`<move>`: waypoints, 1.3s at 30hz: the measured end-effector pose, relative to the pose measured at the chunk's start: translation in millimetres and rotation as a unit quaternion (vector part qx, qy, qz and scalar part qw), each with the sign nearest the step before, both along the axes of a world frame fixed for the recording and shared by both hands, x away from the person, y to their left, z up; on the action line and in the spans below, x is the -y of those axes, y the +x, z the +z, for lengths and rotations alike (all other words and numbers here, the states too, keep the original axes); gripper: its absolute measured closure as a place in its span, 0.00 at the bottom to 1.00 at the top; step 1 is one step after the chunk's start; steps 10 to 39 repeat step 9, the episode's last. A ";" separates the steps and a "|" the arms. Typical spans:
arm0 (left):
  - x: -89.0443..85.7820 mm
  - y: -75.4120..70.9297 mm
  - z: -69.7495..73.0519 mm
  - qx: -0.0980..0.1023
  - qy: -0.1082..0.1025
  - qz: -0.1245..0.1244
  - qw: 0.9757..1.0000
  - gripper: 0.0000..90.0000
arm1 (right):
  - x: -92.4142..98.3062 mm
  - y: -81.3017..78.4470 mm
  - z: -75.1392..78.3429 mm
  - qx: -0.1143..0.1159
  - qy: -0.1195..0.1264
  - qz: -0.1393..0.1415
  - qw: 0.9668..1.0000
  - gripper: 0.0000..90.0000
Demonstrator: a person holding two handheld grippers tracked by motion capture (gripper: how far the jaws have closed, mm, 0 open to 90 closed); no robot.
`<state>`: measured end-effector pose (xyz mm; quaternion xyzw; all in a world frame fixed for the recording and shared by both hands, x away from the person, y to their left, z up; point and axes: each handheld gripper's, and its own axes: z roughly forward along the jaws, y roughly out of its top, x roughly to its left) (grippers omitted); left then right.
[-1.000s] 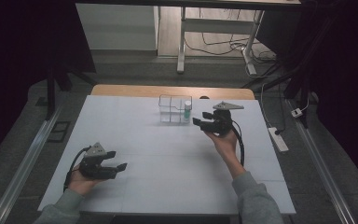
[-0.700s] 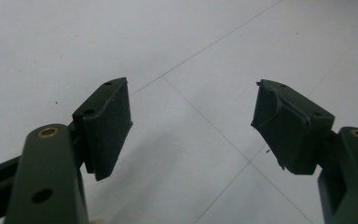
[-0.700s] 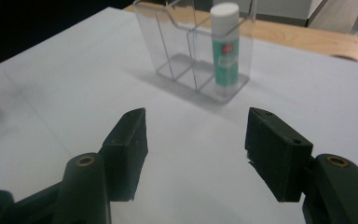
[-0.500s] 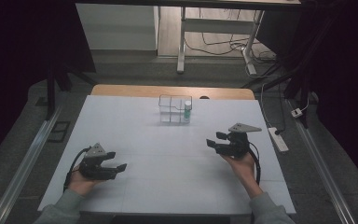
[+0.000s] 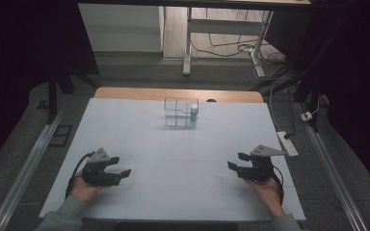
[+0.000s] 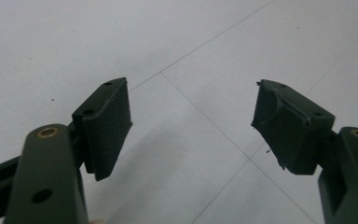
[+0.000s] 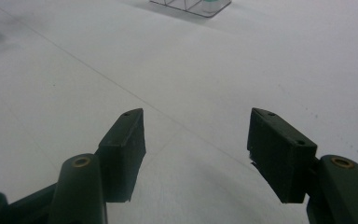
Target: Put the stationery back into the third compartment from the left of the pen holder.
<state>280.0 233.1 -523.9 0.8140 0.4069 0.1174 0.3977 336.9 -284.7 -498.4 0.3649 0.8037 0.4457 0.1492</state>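
A clear plastic box [image 5: 179,112] stands at the far middle of the white table [image 5: 183,154]. A small bottle [image 5: 193,115] with a teal band is upright in its right compartment. My left gripper [image 5: 120,165] rests open near the front left, held by a hand, with bare table between its jaws [image 6: 191,93]. My right gripper [image 5: 236,160] is at the front right, far from the box and pointing left. It is open and empty [image 7: 196,116], and its jaws have just been opening a little wider. The box [image 7: 191,5] and bottle [image 7: 212,4] show at the top of the right gripper view.
A wooden strip [image 5: 178,93] runs along the table's far edge. A white power strip [image 5: 287,143] lies on the floor to the right. Metal rails [image 5: 33,159] flank both sides. Desk legs and cables [image 5: 221,43] stand beyond the table.
My right gripper has moved from beside the box back to the front right of the table and a little lower. The left gripper has stayed put.
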 end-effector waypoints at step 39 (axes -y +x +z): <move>0.1 0.6 -0.2 -0.001 -0.002 0.000 1.000 0.30 | -1.5 -2.5 -1.4 0.003 -0.008 0.011 1.000 0.39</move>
